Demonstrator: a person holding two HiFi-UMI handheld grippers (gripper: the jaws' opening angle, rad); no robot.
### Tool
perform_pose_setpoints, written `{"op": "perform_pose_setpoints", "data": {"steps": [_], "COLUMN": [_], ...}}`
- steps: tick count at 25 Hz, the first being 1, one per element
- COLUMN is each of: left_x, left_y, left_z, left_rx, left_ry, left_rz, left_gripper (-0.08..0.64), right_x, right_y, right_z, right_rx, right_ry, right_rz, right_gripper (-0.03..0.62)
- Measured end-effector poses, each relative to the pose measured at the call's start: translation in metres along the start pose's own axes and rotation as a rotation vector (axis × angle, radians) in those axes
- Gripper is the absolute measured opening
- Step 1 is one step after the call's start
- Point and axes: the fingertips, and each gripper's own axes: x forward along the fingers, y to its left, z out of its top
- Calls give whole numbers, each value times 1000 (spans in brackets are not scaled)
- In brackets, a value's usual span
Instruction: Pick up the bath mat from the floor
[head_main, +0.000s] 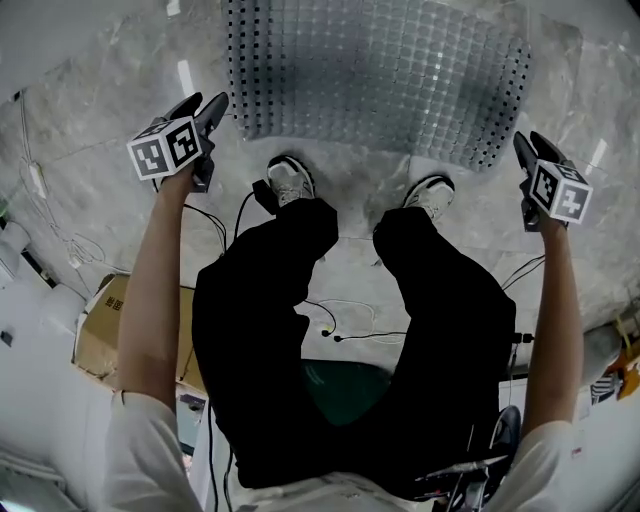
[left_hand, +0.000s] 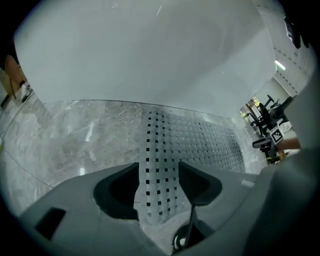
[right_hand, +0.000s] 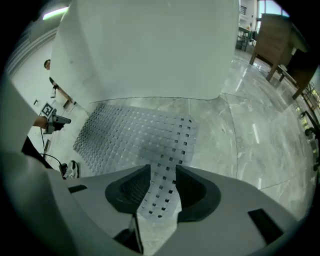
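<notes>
A translucent grey bath mat (head_main: 380, 70) with rows of square holes lies spread on the marble floor ahead of the person's feet. My left gripper (head_main: 215, 105) sits at its near left corner and my right gripper (head_main: 525, 148) at its near right corner. In the left gripper view a corner strip of the mat (left_hand: 159, 165) rises into the gap of the left gripper (left_hand: 159, 185), whose jaws stand apart. The right gripper view shows the same: the mat (right_hand: 130, 135) runs up between the spread jaws of the right gripper (right_hand: 162, 192). Neither pair of pads visibly presses on it.
The person's two shoes (head_main: 290, 180) (head_main: 432, 195) stand just short of the mat's near edge. Cables (head_main: 340, 325) trail on the floor under the legs, and a cardboard box (head_main: 100, 330) sits at the left. A white wall (left_hand: 150, 55) rises behind the mat.
</notes>
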Motion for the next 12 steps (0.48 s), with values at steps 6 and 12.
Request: {"op": "perform_pose_setpoints", "data": {"steps": [6, 12], "left_x": [39, 72], "left_y": [5, 17], "left_z": [6, 9], "left_rx": [32, 34], "left_ry": [13, 21], "left_rz": [8, 22], "left_gripper": [281, 313], "right_x": [33, 69], "right_y": [-19, -34], "right_z": [-8, -21], "right_rx": [90, 108], "right_ry": [-18, 0], "right_rz": [-9, -35], "right_gripper": [155, 187]}}
